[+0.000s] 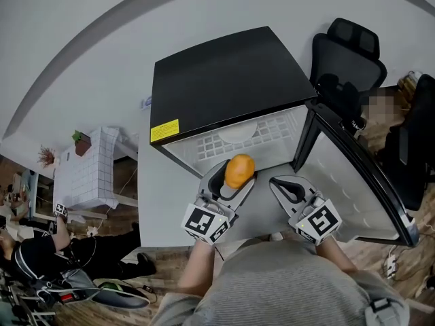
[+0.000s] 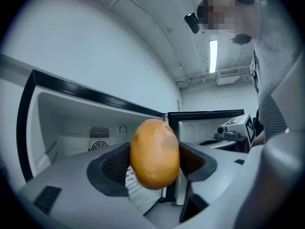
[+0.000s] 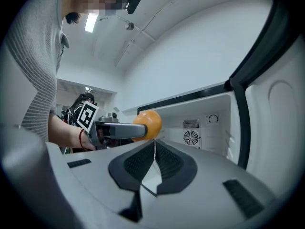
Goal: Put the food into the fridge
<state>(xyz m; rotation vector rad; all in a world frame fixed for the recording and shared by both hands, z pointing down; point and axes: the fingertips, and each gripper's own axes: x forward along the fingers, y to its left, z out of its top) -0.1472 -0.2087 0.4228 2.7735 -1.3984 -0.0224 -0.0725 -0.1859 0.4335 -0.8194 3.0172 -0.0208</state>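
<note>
While the fridge [image 1: 224, 80] stands with its door [image 1: 350, 182] wide, the left gripper [image 1: 236, 176] pinches a round orange food [image 2: 154, 154], perhaps a fruit, between its jaws just before the fridge's opening, likely poised to go in. The right gripper [image 3: 154, 151] waits alongside, jaws pressed together, empty.

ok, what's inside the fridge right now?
Fridge: white grid shelf, fan vent on back wall, a pale round shape I can't identify. Left hand-held gripper and its orange food cover the front.

Fridge [image 1: 224, 80] stands w/ door [image 1: 350, 182] swung open at its right edge, fruit [image 1: 239, 169] btwn jaws of left gripper [image 1: 237, 176] just before its open front, right gripper [image 1: 284, 186], jaws together, beside it, chair [image 1: 346, 53] behind door.
</note>
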